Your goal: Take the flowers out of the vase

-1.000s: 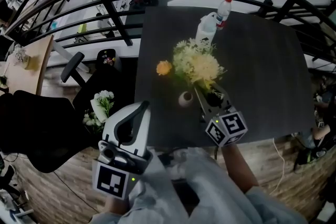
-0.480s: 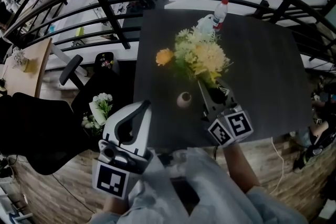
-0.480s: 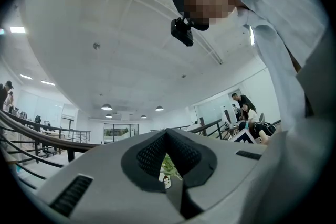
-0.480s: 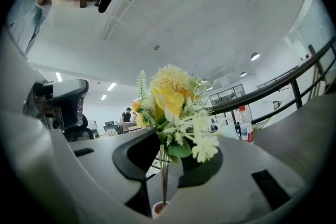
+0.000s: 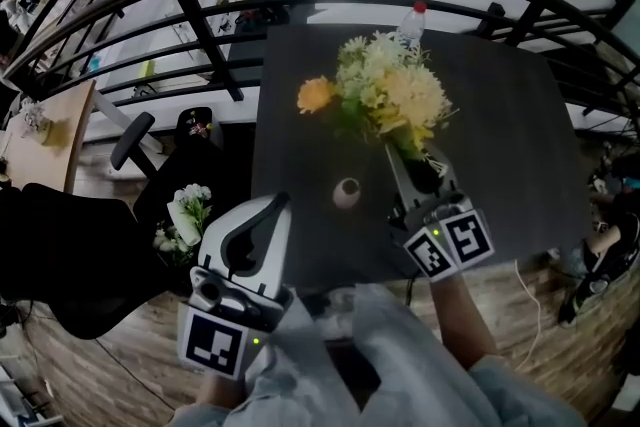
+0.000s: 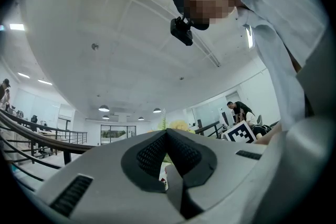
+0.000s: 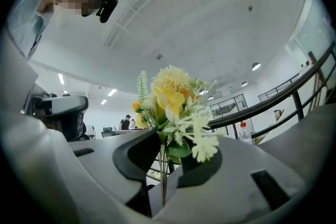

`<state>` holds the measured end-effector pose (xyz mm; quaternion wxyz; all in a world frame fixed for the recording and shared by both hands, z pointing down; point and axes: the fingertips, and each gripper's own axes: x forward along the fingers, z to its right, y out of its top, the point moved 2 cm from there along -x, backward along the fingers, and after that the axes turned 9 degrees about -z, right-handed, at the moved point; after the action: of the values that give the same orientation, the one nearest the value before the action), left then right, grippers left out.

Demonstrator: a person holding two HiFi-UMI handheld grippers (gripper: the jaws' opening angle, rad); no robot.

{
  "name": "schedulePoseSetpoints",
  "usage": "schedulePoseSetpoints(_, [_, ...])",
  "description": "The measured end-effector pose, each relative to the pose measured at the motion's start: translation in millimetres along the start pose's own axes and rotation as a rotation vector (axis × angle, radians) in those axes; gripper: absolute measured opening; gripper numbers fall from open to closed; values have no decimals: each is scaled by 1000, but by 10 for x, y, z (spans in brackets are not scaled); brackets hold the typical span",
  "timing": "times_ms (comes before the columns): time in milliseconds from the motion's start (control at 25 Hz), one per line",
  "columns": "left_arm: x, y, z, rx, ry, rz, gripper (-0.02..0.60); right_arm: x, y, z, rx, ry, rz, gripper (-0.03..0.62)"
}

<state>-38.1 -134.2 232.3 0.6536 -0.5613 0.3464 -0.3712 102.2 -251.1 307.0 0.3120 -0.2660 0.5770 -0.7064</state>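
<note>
A bunch of yellow and white flowers (image 5: 392, 97) with one orange bloom hangs above the dark table (image 5: 510, 145). My right gripper (image 5: 418, 167) is shut on its stems, and the bunch stands clear of the small pale vase (image 5: 347, 192), which sits upright on the table to the gripper's left. In the right gripper view the flowers (image 7: 170, 94) rise from between the jaws of the right gripper (image 7: 165, 152), the thin stems pinched there. My left gripper (image 5: 247, 237) is held low at the table's near left corner, shut on nothing; its tips (image 6: 167, 134) meet.
A water bottle (image 5: 410, 19) stands at the table's far edge. A curved black railing (image 5: 200, 10) runs behind the table. A black chair (image 5: 60, 245) and another bunch of white flowers (image 5: 186, 211) are at the left, below table level.
My right gripper has risen with the flower bunch, which now sits higher and farther from the vase. The vase and my left gripper have stayed in place.
</note>
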Motion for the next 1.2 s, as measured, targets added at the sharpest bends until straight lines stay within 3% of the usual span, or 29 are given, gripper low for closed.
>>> schedulePoseSetpoints(480, [60,-32,29,-7,-56,9,0,-223,53,224,-12,-104,11,91])
schedulePoseSetpoints(1200, [160,-104,129,-16,-92,-24,0,-500,-698,517,21,-202,-183,84])
